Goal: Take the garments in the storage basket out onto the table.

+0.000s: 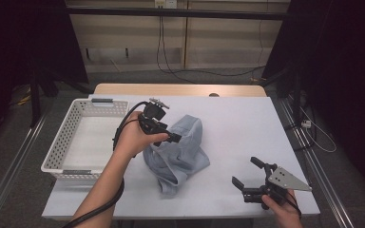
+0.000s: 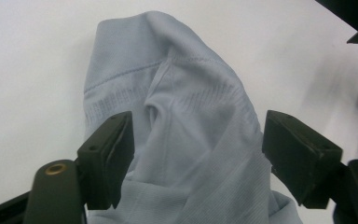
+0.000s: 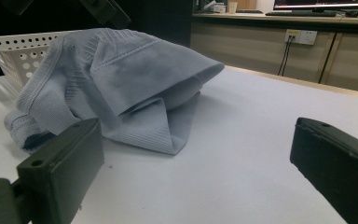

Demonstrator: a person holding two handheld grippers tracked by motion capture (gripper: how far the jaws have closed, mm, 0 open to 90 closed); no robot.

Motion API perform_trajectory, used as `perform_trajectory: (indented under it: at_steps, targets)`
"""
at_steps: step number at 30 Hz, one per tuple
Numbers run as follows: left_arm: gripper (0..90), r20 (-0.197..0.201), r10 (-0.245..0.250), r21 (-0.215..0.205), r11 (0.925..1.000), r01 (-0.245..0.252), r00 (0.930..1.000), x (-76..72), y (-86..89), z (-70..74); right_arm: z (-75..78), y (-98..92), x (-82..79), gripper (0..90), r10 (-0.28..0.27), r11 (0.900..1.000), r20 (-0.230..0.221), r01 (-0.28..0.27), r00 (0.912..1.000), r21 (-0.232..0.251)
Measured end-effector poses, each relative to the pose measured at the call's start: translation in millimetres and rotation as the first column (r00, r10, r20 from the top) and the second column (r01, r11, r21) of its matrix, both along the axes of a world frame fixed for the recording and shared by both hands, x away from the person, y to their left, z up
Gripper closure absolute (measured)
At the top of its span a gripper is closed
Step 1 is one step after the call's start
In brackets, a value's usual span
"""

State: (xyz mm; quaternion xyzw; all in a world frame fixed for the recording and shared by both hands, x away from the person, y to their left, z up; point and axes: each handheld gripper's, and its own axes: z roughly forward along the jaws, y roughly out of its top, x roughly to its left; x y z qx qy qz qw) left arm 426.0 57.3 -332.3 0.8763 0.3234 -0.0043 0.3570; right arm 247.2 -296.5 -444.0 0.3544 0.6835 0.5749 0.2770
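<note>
Crumpled pale blue ribbed-knit garment (image 1: 178,152) lies mid white desk (image 1: 247,123), right of white perforated plastic basket (image 1: 83,137); left gripper (image 1: 171,137) fingers apart over it, right gripper (image 1: 247,178) fingers apart, well clear; risk: single-layer pinch lets fabric slip out on lifting

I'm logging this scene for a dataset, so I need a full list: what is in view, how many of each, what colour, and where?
garment: one, light blue-grey, crumpled at the middle of the table.
basket: one, white, perforated, on the table's left side, nothing visible inside.
table: one, white top with a wooden far edge.
wall socket: one, white, on the wall behind the table in the right gripper view.
left gripper: one, black, over the garment; jaws apart either side of a raised fold, pads not pressing it.
right gripper: one, black with a grey plate, near the table's front right, jaws open with nothing between them, apart from the garment.
</note>
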Motion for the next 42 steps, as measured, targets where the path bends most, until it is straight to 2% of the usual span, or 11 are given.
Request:
perform_trajectory:
  at_steps: [1, 5, 12, 15, 22, 26, 30, 34, 36, 42]
  targets:
    - [23.0, 0.009, -0.005, 0.01, 0.9999, 0.005, 0.9999, -0.7, 1.2, 0.4, 0.1, 0.2, 0.0, 2.3, 0.001, 1.0, 0.001, 0.0, 1.0, -0.005]
    - [20.2, 0.032, 0.001, -0.003, 1.0, -0.001, 0.9995, -4.9, 7.1, 3.1, 0.4, 1.5, 0.1, 2.1, 0.006, 1.0, 0.002, -0.006, 1.0, -0.023]
    - [17.4, 0.047, 0.028, -0.03, 0.9992, -0.026, 0.9985, -12.3, 22.4, 4.8, -0.4, 0.3, 1.3, 2.0, 0.005, 1.0, -0.016, -0.006, 0.9999, -0.03]
    - [16.7, 0.055, 0.04, -0.017, 0.9991, -0.039, 0.9977, -15.6, 28.9, 3.5, -0.8, 0.5, 2.7, 2.0, 0.002, 0.999, -0.018, -0.003, 0.9998, -0.037]
    - [14.8, 0.05, 0.061, 0.002, 0.9981, -0.061, 0.9969, -22.0, 42.4, -1.8, -0.9, 4.0, 7.3, 2.0, 0.004, 0.999, -0.028, -0.006, 0.9996, -0.049]
    - [14.3, 0.053, 0.067, -0.025, 0.9975, -0.066, 0.9963, -25.6, 47.9, -4.6, -2.0, 6.4, 12.4, 2.0, 0.008, 0.998, -0.048, -0.011, 0.9988, -0.062]
    - [14.3, 0.056, 0.073, -0.019, 0.9972, -0.073, 0.9958, -27.3, 52.5, -9.0, -2.0, 10.2, 15.7, 2.0, 0.02, 0.996, -0.051, -0.024, 0.9985, -0.091]
    - [14.3, 0.056, 0.088, -0.011, 0.9961, -0.087, 0.9946, -29.3, 56.6, -13.0, -0.7, 14.9, 18.6, 1.9, 0.029, 0.995, -0.055, -0.034, 0.9981, -0.092]
    - [13.8, 0.056, 0.08, -0.001, 0.9968, -0.08, 0.9953, -30.3, 58.3, -15.2, -0.3, 17.4, 20.3, 1.9, 0.035, 0.995, -0.059, -0.041, 0.9976, -0.094]
    - [12.5, 0.053, 0.105, -0.011, 0.9945, -0.104, 0.9931, -35.0, 60.6, -25.0, -1.6, 23.4, 25.7, 1.4, 0.047, 0.994, -0.083, -0.055, 0.9955, -0.099]
